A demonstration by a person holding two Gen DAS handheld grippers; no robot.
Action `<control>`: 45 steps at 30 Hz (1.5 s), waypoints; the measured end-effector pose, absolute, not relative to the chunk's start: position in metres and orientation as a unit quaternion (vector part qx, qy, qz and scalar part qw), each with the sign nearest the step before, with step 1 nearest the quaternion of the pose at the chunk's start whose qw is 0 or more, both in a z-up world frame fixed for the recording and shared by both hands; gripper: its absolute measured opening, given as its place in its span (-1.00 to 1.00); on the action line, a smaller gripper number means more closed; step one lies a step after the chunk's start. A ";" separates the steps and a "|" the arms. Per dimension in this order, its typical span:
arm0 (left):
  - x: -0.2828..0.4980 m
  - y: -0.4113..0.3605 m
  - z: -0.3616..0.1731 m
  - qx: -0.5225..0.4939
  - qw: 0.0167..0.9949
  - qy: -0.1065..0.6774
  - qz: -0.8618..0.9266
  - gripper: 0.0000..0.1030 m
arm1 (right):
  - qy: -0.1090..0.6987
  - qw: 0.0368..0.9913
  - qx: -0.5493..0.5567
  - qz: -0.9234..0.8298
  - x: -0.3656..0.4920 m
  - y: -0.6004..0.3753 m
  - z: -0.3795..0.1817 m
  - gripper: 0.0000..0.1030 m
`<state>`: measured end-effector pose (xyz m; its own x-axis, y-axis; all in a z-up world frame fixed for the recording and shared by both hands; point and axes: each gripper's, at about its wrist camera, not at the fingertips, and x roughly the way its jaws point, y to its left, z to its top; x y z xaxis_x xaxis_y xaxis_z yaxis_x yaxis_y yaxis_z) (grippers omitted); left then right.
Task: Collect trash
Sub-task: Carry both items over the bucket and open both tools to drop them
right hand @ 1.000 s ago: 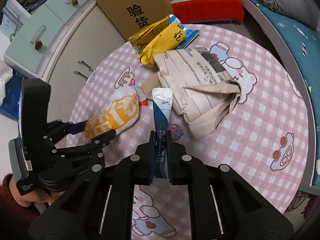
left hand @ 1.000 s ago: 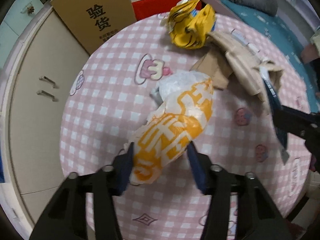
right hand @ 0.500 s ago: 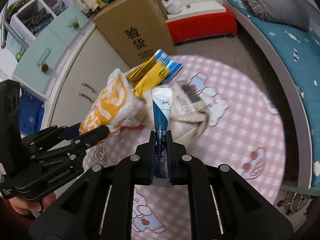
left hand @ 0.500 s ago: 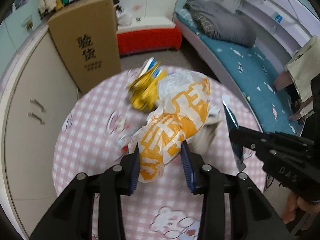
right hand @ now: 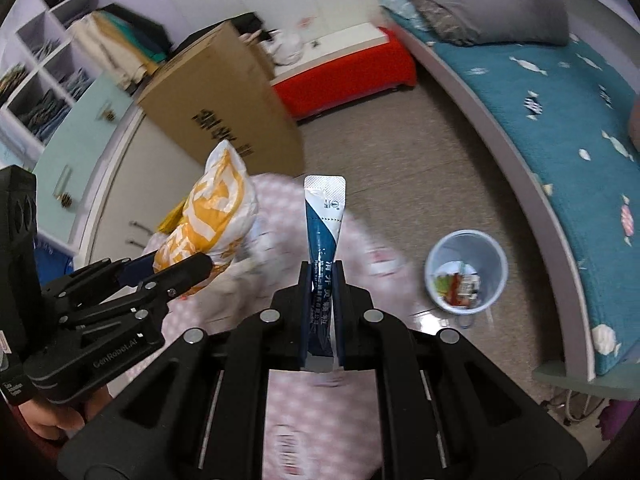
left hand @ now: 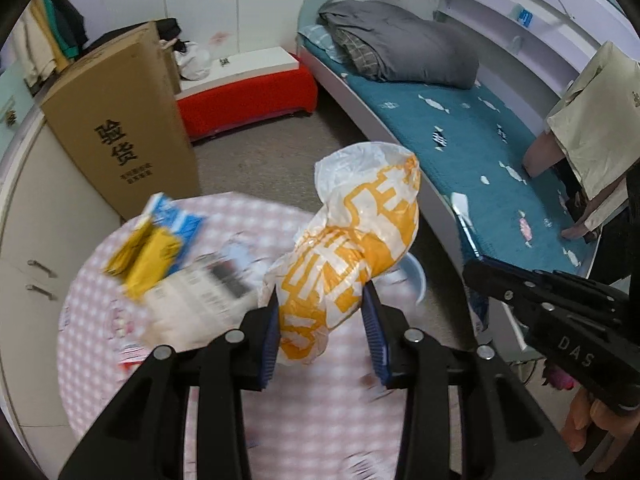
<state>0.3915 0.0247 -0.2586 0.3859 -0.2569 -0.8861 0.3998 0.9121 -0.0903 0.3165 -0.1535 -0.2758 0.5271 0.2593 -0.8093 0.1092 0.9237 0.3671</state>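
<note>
Pink checked surface (left hand: 104, 320), round, low in a bedroom; grey floor beyond, a bed (right hand: 560, 120) with teal cover along the right side, tall cardboard box (left hand: 120, 128) against the cupboards.

Progress, judged from how things lie: both hand-held grippers are loaded and lifted clear of the surface. Left hand-held gripper (left hand: 322, 334) pinches a crumpled white-and-orange plastic bag (left hand: 352, 248) between its blue pads; its jaws have just been closing on the bag. Right hand-held gripper (right hand: 322, 280) has its jaws pressed nearly together on a slim blue-and-white sachet (right hand: 324, 224), which stands upright out of them. Neither piece is binned yet. A pale bin (right hand: 466, 272) stands on the floor between surface and bed, with some wrappers already in it. Left on the surface: a yellow-and-blue snack packet (left hand: 152, 248) and a crumpled printed paper bag (left hand: 200, 300) just beside it, both blurred. So the task looks roughly midway: two items in carry, at least two to fetch.

View differences: right wrist view shows the bin whole, its contents, and the left hand-held gripper from the side with the bag. Left wrist view hides most of the bin behind the bag, only a rim edge showing, but gives the remaining litter and the right hand-held gripper at the right edge, sachet seen edge-on.
</note>
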 end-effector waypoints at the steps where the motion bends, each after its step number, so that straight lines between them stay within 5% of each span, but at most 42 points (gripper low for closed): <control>1: 0.395 0.005 -0.261 0.069 0.827 0.521 -0.201 -0.28 | 0.484 0.853 0.193 0.039 0.317 -0.168 -0.277 -0.81; 12: 0.419 -0.130 -0.281 0.065 0.810 0.542 -0.213 -0.28 | 0.499 0.841 0.208 0.002 0.329 -0.298 -0.297 -0.80; 21: 0.431 -0.168 -0.288 0.074 0.807 0.550 -0.203 -0.28 | 0.501 0.837 0.219 0.008 0.349 -0.336 -0.309 -0.76; 23: 0.433 -0.174 -0.288 0.076 0.806 0.551 -0.202 -0.28 | 0.501 0.838 0.217 0.002 0.355 -0.341 -0.310 -0.71; 26: 0.437 -0.179 -0.288 0.080 0.806 0.551 -0.201 -0.28 | 0.494 0.841 0.221 -0.006 0.358 -0.352 -0.309 -0.17; 45: 0.446 -0.212 -0.298 0.105 0.793 0.559 -0.216 -0.28 | 0.488 0.839 0.242 -0.021 0.360 -0.381 -0.311 -0.10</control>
<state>0.4457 -0.2116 -0.2979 0.2809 -0.2255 -0.9329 0.4605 0.8845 -0.0751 0.3602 -0.3810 -0.3105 0.5232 0.2008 -0.8282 0.2711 0.8821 0.3851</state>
